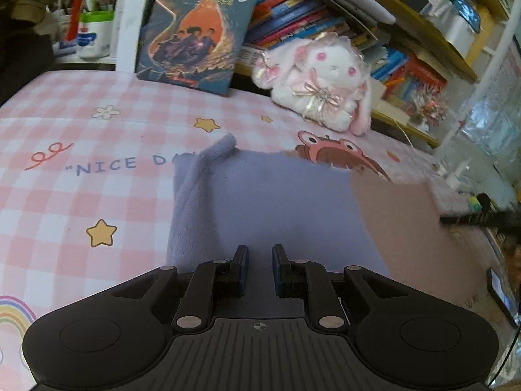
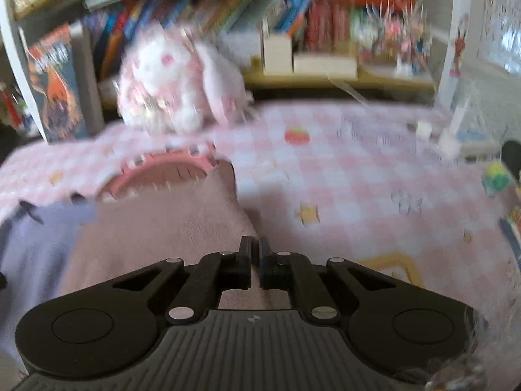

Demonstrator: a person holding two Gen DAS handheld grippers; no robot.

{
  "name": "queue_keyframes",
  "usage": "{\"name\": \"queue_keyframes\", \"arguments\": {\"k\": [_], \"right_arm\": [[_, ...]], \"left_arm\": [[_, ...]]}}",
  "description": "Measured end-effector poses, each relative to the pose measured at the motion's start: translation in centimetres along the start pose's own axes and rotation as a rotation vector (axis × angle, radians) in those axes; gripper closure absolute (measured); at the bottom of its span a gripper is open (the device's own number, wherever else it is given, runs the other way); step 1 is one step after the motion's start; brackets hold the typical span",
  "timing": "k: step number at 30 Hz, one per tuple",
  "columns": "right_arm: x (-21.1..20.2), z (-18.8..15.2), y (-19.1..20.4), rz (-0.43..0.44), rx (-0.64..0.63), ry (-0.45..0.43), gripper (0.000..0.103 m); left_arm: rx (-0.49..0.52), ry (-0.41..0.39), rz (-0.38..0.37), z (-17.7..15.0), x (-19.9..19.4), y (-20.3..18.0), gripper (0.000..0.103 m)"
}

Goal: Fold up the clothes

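At the bottom centre of the left wrist view, the left gripper (image 1: 260, 255) hovers over a lavender cloth (image 1: 260, 202) with its jaws apart and nothing between them. The cloth lies flat across the middle of the frame on a pink checked sheet (image 1: 65, 195) printed with stars and the words "NICE D", and one corner is rolled up at its upper left edge. A pink cloth (image 1: 403, 221) lies touching the lavender one at centre right. In the upper half, a book (image 1: 195, 29) stands upright, with a white and pink plush rabbit (image 1: 322, 81) just to its right, in front of crowded bookshelves (image 1: 309, 16). In the right wrist view, which is blurred, the right gripper (image 2: 255, 251) sits at the bottom centre with its jaws nearly together at the right edge of the pink cloth (image 2: 162, 228); I cannot tell whether it pinches the fabric. The lavender cloth (image 2: 35, 247) shows at lower left, the rabbit (image 2: 176, 75) at upper left, and the sheet (image 2: 358, 176) fills the right.
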State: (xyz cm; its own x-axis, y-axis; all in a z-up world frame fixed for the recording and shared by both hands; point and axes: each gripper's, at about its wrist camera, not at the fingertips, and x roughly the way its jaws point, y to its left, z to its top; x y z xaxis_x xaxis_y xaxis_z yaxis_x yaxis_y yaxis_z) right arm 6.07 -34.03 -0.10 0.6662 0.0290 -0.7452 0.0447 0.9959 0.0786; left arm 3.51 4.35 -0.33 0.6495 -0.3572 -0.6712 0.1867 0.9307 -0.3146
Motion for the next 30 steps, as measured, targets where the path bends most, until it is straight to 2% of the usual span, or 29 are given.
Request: {"name": "queue_keyframes", "arguments": {"k": [2, 4, 6, 8, 10, 11, 17, 19, 23, 30], "right_arm": [[1.4, -0.6, -0.5, 0.010, -0.006, 0.059, 0.098], [0.6, -0.7, -0.9, 0.024, 0.013, 0.034, 0.096], [-0.8, -0.7, -1.2, 0.054, 0.015, -0.003, 0.079], [-2.4, -0.7, -1.4, 0.083, -0.001, -0.041, 0.074], [-3.8, -1.0, -1.4, 0.119, -0.033, -0.055, 0.070], [-4.5, -1.2, -1.3, 0.123, -0.043, -0.060, 0.064], [-7.2, -3.6, -0.8, 0.145, -0.102, -0.046, 0.050], [-7.5, -4.4, -0.9, 0.167, -0.125, -0.025, 0.050], [-8.1, -5.9, -1.5, 0.210, -0.174, 0.010, 0.048], [-8.6, -7.5, -2.9, 0.244, -0.220, 0.041, 0.042]], "left_arm": [[-0.015, -0.039, 0.024, 0.0, -1.1, -0.5, 0.087], [-0.037, -0.091, 0.041, -0.2, -2.4, -1.2, 0.087], [-0.067, -0.140, 0.052, -0.4, -3.6, -1.9, 0.081], [-0.092, -0.187, 0.071, -0.7, -4.7, -2.7, 0.070], [-0.118, -0.215, 0.081, -1.0, -5.4, -3.7, 0.067], [-0.131, -0.224, 0.085, -1.2, -5.6, -4.2, 0.066], [-0.178, -0.211, 0.124, -3.6, -6.0, -7.1, 0.062], [-0.198, -0.205, 0.136, -4.7, -6.1, -8.0, 0.057], [-0.237, -0.193, 0.160, -6.9, -6.3, -9.8, 0.055], [-0.300, -0.145, 0.214, -10.0, -6.6, -11.9, 0.045]]}}
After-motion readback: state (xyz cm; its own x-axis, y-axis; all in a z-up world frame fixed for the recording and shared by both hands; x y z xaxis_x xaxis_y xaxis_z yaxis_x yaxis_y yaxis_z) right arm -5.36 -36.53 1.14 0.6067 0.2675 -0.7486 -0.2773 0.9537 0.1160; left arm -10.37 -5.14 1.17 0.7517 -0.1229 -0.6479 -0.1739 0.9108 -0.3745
